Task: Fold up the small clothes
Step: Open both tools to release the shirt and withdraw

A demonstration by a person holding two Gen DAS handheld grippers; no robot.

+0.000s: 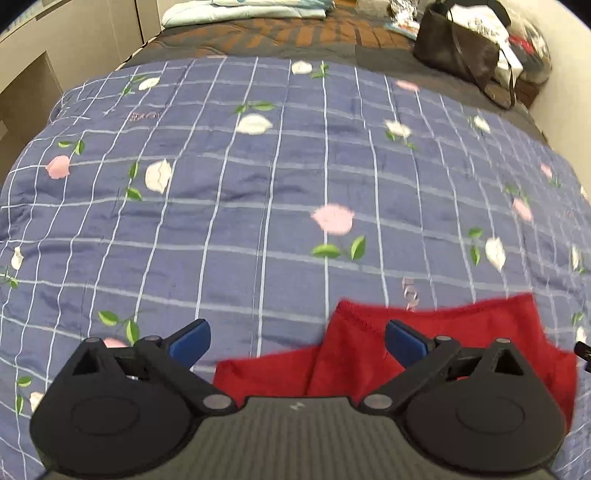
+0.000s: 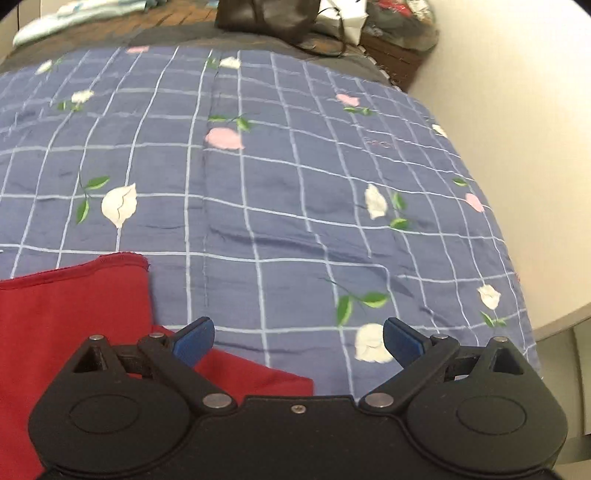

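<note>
Two fisheye views look down along hand-held grippers over a bed covered by a blue quilt (image 1: 229,206) with a pale grid and pink and white flower prints.

In the left wrist view, the left hand-held gripper (image 1: 297,341) has its blue-tipped jaws spread wide with nothing pinched between them. A small red garment (image 1: 354,354) lies flat on the quilt at about 5 o'clock, partly under the right jaw; a stitched hem edges its far side, and a flap of it reaches toward 6 o'clock.

In the right wrist view, the right hand-held gripper (image 2: 298,341) is likewise open wide and holds nothing. The red garment (image 2: 74,306) sits at 8 o'clock, its near corner passing under the left jaw.

At the far end of the bed, near 1 o'clock in the left view, stands a dark brown bag (image 1: 458,48). Folded pale blue bedding (image 1: 243,11) lies at 12 o'clock. A cream wall (image 2: 517,129) runs along the bed at 3 o'clock in the right view.
</note>
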